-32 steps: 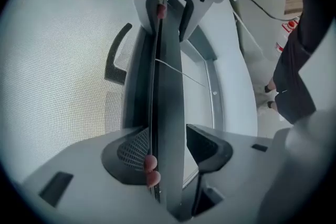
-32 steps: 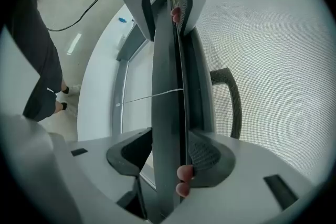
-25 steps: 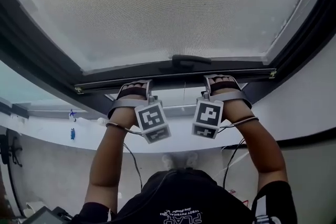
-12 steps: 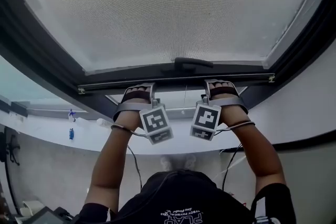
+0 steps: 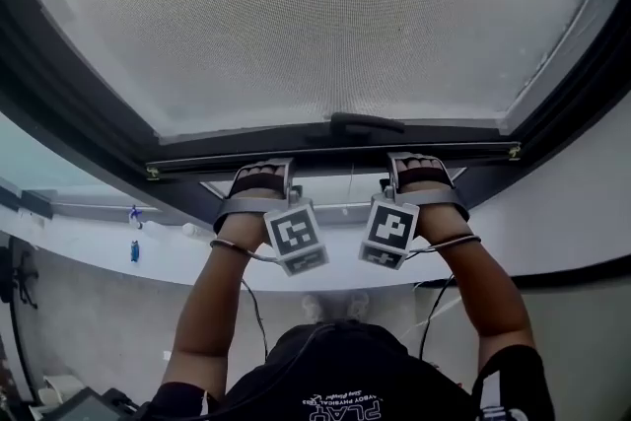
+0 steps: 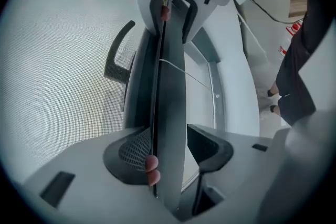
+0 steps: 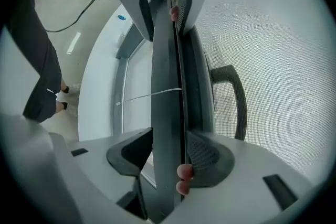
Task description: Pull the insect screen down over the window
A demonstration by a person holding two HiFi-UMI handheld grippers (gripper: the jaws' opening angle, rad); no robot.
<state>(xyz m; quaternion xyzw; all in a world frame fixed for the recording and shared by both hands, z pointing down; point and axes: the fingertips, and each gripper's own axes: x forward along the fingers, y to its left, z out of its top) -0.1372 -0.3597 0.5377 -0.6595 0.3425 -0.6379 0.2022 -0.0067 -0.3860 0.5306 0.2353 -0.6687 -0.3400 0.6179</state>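
Observation:
The grey mesh insect screen (image 5: pixel 325 5) fills the window opening in the head view. Its dark bottom bar (image 5: pixel 335 156) carries a black handle (image 5: pixel 367 124) at mid-width. My left gripper (image 5: pixel 258 175) is shut on the bar left of the handle, and my right gripper (image 5: pixel 419 165) is shut on it to the right. In the left gripper view the bar (image 6: pixel 170 113) runs between the jaws of my left gripper (image 6: pixel 168 147), handle (image 6: pixel 118 57) on the mesh side. The right gripper view shows the bar (image 7: pixel 165 86) clamped by my right gripper (image 7: pixel 168 152).
A dark window frame (image 5: pixel 59 104) surrounds the screen. Below it runs a white sill (image 5: pixel 118 246) with a small blue item (image 5: pixel 135 251). Cables (image 5: pixel 251 306) hang by the person's arms. A thin cord (image 6: pixel 184 73) crosses the glass behind the bar.
The bar, its handle and both grippers have shifted slightly lower in the head view. Both grippers have kept their hold on the bar.

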